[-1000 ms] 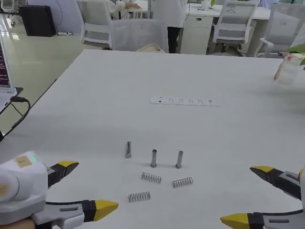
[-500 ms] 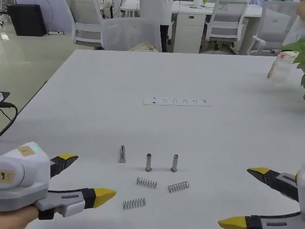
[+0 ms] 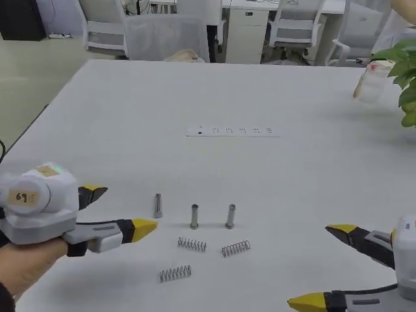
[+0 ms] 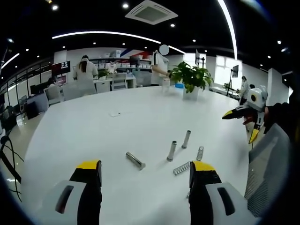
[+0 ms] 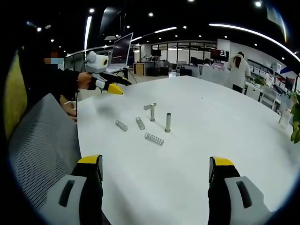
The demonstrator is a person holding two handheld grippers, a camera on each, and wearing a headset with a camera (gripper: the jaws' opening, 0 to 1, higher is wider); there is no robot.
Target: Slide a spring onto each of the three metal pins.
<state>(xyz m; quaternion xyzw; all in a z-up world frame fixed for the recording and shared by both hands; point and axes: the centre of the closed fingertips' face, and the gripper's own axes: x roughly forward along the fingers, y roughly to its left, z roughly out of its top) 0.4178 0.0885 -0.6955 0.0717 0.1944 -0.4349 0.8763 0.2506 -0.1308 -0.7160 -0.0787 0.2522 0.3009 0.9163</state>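
Note:
Three short metal pins sit mid-table: the left pin (image 3: 157, 205) seems to lie on its side (image 4: 135, 160), while the middle pin (image 3: 194, 216) and right pin (image 3: 230, 216) stand upright. Three loose springs lie in front of them (image 3: 192, 244) (image 3: 235, 248) (image 3: 175, 273). My left gripper (image 3: 120, 208) hovers open just left of the pins, nothing between its jaws (image 4: 145, 168). My right gripper (image 3: 320, 265) is open too, low at the near right, well apart from the springs (image 5: 154, 164). In the right gripper view the springs (image 5: 153, 138) lie ahead.
A white power strip (image 3: 234, 131) lies farther back on the white table (image 3: 117, 117). A clear bottle (image 3: 369, 81) and a green plant (image 3: 406, 78) stand at the far right. Office chairs (image 3: 162, 42) line the far edge.
My head has tilted, shifting the whole picture. My left gripper has moved forward, nearer the left pin. The right gripper stays low at the near right, still open.

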